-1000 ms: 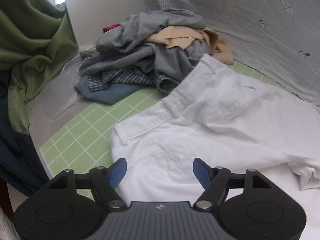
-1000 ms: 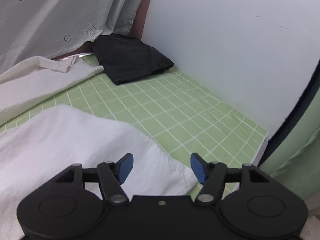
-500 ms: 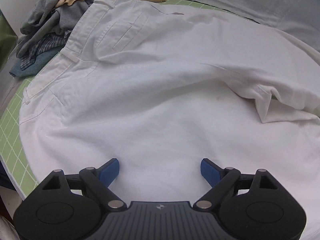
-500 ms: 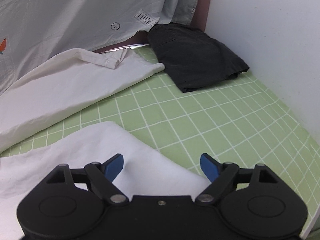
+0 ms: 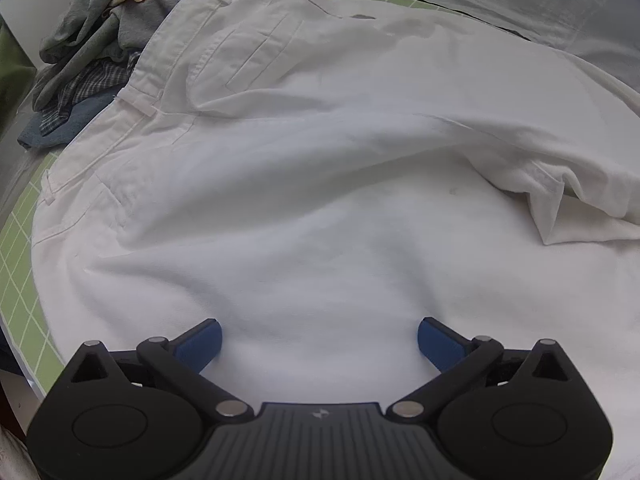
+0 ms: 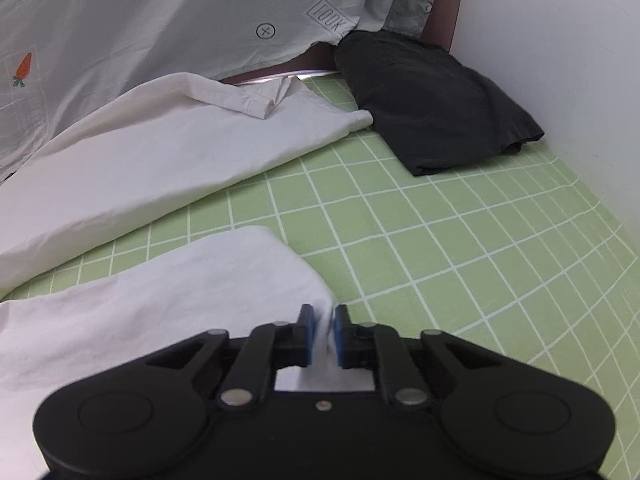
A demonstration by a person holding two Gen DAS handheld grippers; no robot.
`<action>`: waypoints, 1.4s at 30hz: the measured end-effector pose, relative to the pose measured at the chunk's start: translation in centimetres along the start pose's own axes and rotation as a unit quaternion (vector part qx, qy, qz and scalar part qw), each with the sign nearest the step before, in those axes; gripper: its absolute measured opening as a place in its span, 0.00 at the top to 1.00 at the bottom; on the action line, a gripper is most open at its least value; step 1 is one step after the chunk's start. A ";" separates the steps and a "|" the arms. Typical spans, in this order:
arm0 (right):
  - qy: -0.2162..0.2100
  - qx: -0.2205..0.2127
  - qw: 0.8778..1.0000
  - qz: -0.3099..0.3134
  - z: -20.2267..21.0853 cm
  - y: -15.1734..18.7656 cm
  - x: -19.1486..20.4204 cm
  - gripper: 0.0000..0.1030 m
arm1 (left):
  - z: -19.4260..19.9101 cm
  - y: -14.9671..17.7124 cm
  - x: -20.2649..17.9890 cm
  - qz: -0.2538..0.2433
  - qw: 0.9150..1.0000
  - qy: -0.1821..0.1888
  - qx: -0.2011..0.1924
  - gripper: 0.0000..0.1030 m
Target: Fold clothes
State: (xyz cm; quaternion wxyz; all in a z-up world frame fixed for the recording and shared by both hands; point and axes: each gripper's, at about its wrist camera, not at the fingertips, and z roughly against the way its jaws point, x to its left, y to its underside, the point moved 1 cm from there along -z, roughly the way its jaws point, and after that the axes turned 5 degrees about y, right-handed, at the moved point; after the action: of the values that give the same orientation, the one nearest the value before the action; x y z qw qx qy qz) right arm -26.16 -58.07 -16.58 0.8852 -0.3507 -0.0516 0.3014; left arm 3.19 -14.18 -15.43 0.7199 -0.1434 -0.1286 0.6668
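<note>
Currently the white trousers (image 5: 320,184) lie spread across the green grid mat (image 6: 440,240), waistband toward the heap of unfolded clothes (image 5: 104,52) at the far left. One leg runs along the grey sheet (image 6: 160,12) at the back, its hem flipped over; the other leg's end sits near the front edge.

Right hand-held gripper (image 6: 320,330): jaws closed on white cloth at that near leg's end, fabric pinched between the blue pads. Left hand-held gripper (image 5: 318,338): jaws wide apart, low over the seat and thigh area, holding nothing; whether the pads touch the cloth can't be told.

A black garment (image 6: 432,104) sits folded in the far right corner against the wall, apart from the trousers.

Judgement: a fold of the trousers is in hand, with one end gripped. Next move likely needs the left gripper to pinch or pin its side, then both carry cloth over together, keeping tension even so the leg lands flat. The flipped hem may need smoothing.
</note>
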 end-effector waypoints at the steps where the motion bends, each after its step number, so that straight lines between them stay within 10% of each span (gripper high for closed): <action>1: 0.009 -0.012 1.000 0.011 0.9 0.1 0.5 0.93 | 0.0 0.0 0.1 0.001 1.000 0.003 0.001 0.00; 7: 0.029 -0.060 0.995 0.075 6.1 2.2 4.7 0.97 | -0.3 -0.2 0.5 -0.003 1.000 0.017 0.005 0.00; 15: 0.011 -0.008 0.992 0.129 6.6 9.4 9.4 0.97 | -0.5 -0.5 0.9 -0.015 0.999 0.030 0.008 0.00; 25: -0.033 -0.025 0.998 0.057 9.6 7.8 7.0 0.63 | -0.5 -0.5 0.8 -0.015 0.999 0.032 0.007 0.00; 42: 0.020 -0.070 0.994 -0.076 5.9 0.7 -3.7 0.63 | 0.0 0.1 0.8 0.029 0.999 0.017 0.001 0.00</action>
State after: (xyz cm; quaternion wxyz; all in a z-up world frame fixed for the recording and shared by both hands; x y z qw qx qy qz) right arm -31.28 -56.28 -12.24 0.8793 -0.4132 -0.0816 0.2223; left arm 3.17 -13.40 -15.41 0.7028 -0.1575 -0.1110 0.6848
